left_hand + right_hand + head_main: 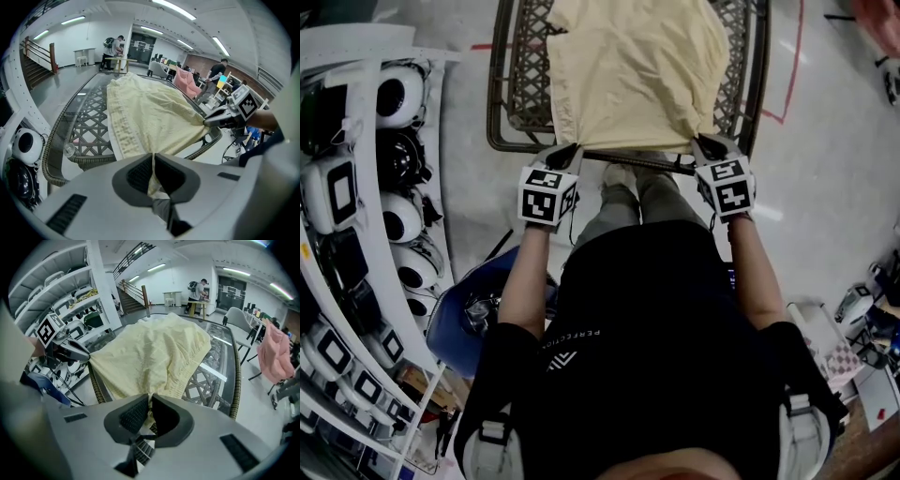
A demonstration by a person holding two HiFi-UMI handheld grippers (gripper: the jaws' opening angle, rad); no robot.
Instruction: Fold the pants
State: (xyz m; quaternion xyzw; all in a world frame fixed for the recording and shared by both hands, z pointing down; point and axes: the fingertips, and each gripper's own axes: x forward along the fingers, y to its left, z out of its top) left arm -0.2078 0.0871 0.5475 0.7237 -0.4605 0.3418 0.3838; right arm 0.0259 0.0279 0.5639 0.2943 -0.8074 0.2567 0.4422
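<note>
Two grippers, both clamped. The left gripper has its jaws pinched together on the near left corner of the pale yellow pants. The right gripper is closed the same way on the near right corner, with cloth squeezed thin between the pads on each side. The pants lie spread along the glass-topped wicker table, their near edge drawn between the two grips at the table's near rim. This reads as the start of the first fold. To do it well, raise both corners together and keep the hands level and evenly spaced so the edge stays taut. Carry it over the far end, square the corners, and release only once the cloth lies flat. The bite is thin, so a hard tug could slip it.
</note>
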